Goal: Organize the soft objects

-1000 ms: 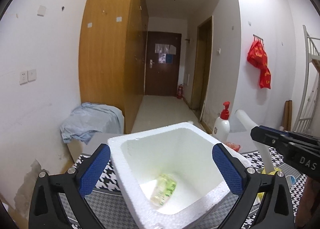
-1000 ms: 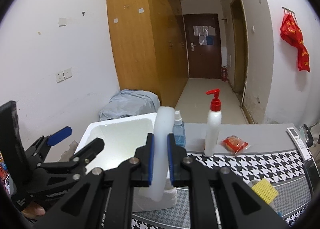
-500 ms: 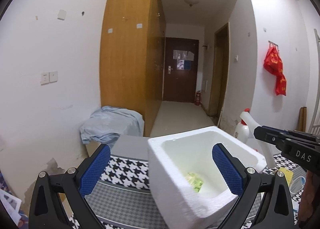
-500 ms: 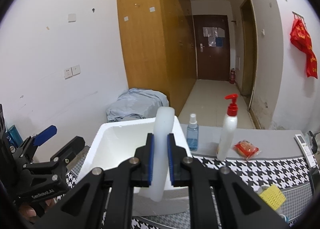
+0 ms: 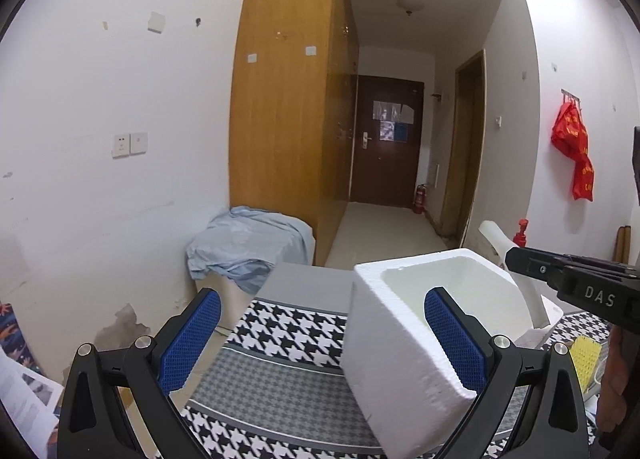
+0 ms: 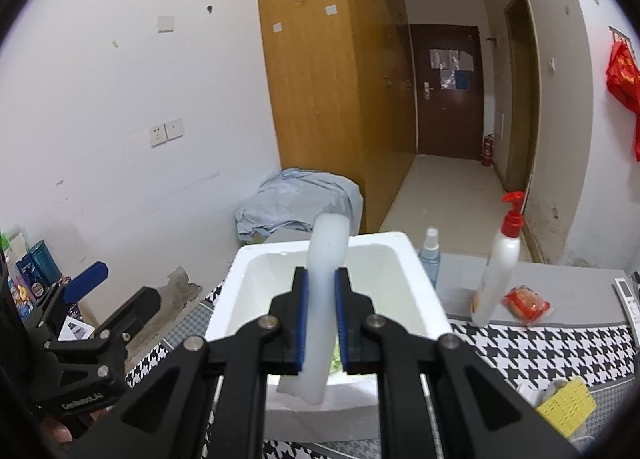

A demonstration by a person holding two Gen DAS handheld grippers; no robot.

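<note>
A white foam box (image 6: 256, 271) stands open-topped on the houndstooth cloth, with a bit of green (image 6: 335, 358) showing inside it. My right gripper (image 6: 320, 311) is shut on a curved white foam strip (image 6: 326, 251), held upright just before the box's near wall. In the left wrist view the box (image 5: 400, 347) sits low and right, its corner between the blue pads. My left gripper (image 5: 320, 339) is open and holds nothing. At the right edge the right gripper (image 5: 516, 261) carries the strip (image 5: 496, 237) beside the box. The left gripper (image 6: 116, 295) shows at the left of the right wrist view.
Right of the box stand a small spray bottle (image 6: 430, 259) and a white pump bottle (image 6: 500, 267) with a red top. A red packet (image 6: 526, 305), a yellow sponge (image 6: 568, 403) and a remote (image 6: 628, 295) lie nearby. A blue-covered bundle (image 6: 300, 199) sits beyond the table's far edge.
Both grippers have swung left, so the box has slid to the right in the left wrist view and its inside is now hidden. The right gripper has kept its hold on the strip.
</note>
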